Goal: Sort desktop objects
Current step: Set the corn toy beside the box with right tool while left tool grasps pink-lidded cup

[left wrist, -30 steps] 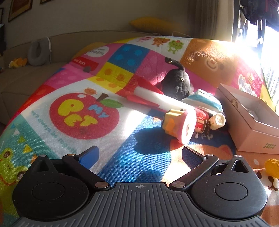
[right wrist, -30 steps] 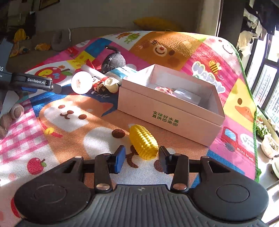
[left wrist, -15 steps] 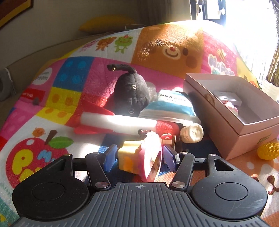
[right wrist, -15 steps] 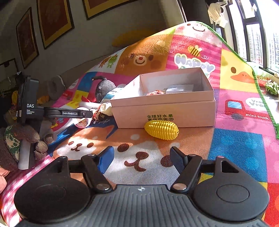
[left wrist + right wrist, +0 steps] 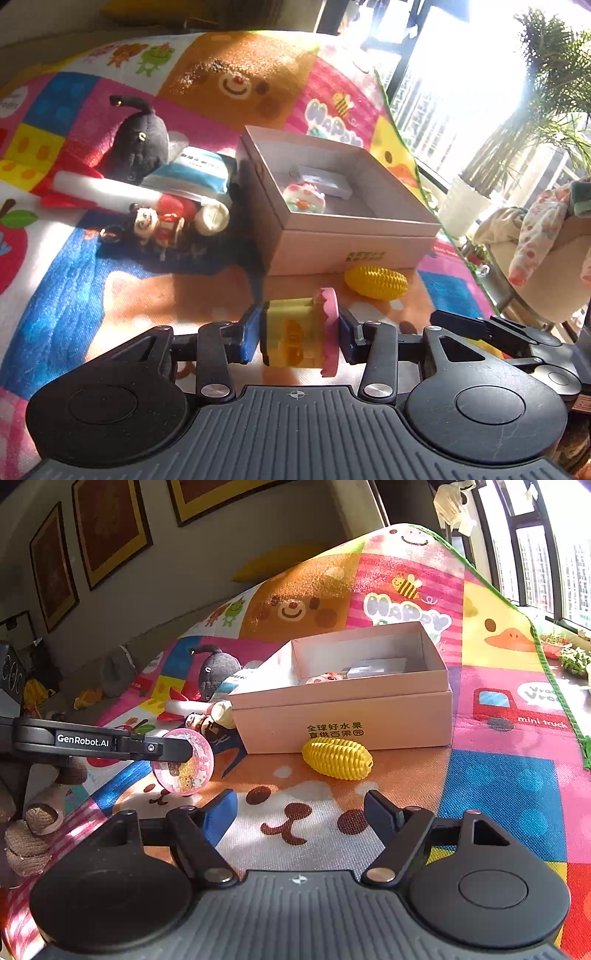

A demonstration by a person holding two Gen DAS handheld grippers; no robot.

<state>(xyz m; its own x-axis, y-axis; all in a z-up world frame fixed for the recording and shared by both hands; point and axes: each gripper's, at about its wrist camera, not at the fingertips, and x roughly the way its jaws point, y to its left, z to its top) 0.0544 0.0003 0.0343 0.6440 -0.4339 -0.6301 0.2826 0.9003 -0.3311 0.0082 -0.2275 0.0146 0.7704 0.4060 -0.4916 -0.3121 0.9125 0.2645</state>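
Observation:
My left gripper (image 5: 297,334) is shut on a yellow and pink toy (image 5: 301,338) and holds it above the mat, in front of the open pink box (image 5: 343,240). The toy's round pink face also shows in the right wrist view (image 5: 183,762). The box (image 5: 343,716) holds a small pink-white toy (image 5: 303,197) and a grey card. A yellow corn toy (image 5: 337,763) lies on the mat against the box front (image 5: 375,282). My right gripper (image 5: 300,814) is open and empty, low over the mat in front of the corn.
Left of the box lie a black plush (image 5: 138,142), a red-white rocket (image 5: 107,188), a blue-striped pack (image 5: 199,173), and a small figure (image 5: 159,225). The play mat's green edge (image 5: 554,675) runs along the right. Plants stand by the window.
My left gripper closed on the yellow and pink toy, lifted it and carried it right toward the box. My right gripper backed away from the corn and opened wider.

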